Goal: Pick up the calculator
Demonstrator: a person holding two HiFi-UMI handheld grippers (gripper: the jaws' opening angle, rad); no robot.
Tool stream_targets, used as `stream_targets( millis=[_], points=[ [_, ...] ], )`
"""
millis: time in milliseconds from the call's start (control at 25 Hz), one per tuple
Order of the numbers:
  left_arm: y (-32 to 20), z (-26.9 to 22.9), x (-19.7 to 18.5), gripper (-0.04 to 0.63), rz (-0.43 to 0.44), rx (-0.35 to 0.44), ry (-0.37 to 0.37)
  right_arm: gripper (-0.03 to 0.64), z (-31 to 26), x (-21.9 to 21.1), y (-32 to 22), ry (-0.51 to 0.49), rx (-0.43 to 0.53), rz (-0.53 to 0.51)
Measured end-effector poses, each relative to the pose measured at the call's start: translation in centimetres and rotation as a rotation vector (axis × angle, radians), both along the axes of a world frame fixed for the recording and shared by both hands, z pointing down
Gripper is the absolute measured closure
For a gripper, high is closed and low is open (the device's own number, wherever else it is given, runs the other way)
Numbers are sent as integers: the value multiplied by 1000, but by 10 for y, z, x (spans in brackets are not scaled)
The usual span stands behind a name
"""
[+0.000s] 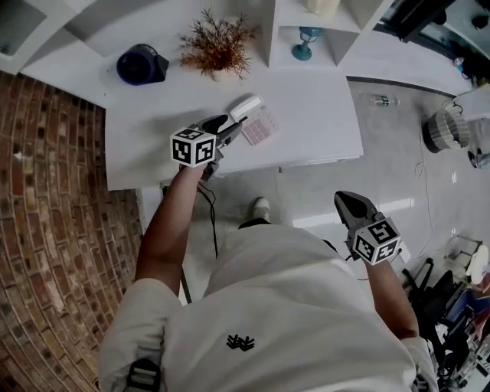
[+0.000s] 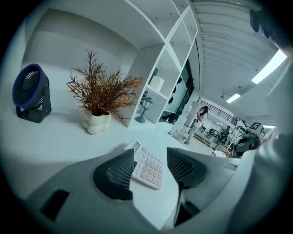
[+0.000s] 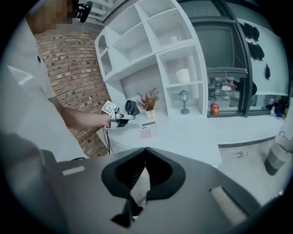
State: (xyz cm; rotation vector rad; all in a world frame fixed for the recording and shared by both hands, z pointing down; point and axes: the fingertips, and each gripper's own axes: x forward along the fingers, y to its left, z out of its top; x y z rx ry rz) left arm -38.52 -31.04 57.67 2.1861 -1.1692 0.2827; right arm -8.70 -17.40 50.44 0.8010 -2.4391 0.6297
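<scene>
A pale calculator [image 1: 255, 120] with pinkish keys lies flat on the white desk [image 1: 321, 115]. My left gripper [image 1: 227, 130] hovers just short of its near left edge, jaws open. In the left gripper view the calculator [image 2: 147, 167] lies between and a little beyond the open fingertips [image 2: 120, 172], untouched. My right gripper [image 1: 351, 204] hangs low beside the person's body, off the desk, its jaws shut with nothing in them. From the right gripper view, the calculator [image 3: 149, 130] shows far off on the desk, with the left gripper [image 3: 122, 116] beside it.
A dark blue fan [image 1: 140, 65] and a dried plant in a white pot [image 1: 219, 46] stand at the desk's back. White shelves [image 1: 306, 23] with a small lamp [image 1: 305, 42] rise at the back right. A brick wall [image 1: 46, 214] runs along the left.
</scene>
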Motion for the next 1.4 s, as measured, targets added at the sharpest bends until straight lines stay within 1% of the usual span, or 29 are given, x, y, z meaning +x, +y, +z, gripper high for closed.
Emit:
stream_targets(
  millis=[200,360,600,800,880,960,1080,1280,1400],
  points=[
    [-35,30,-6,365,21,-31,6,604,3,12,-12,25,-14,83],
    [-57,48,-4,364,44,-52,-1,604,7,21,-16,46,-32,126],
    [-77,70,1,364,63,-85,8,604,17,32,-22,78,-62,153],
    [-80,84,8,373,79,-116,23,604,24,29,-26,98,-76,128],
    [-80,88,9,407,78,-124,7,604,26,27,-28,97,-81,125],
    [-80,91,9,489,76,-129,-10,604,28,26,-28,98,-85,123],
    [-81,90,10,495,70,-136,5,604,33,25,-26,106,-92,121],
    [-74,77,11,522,36,-136,74,604,33,26,-21,96,-105,124],
    [-70,69,11,535,14,-132,98,604,34,28,-16,93,-111,127]
  ],
)
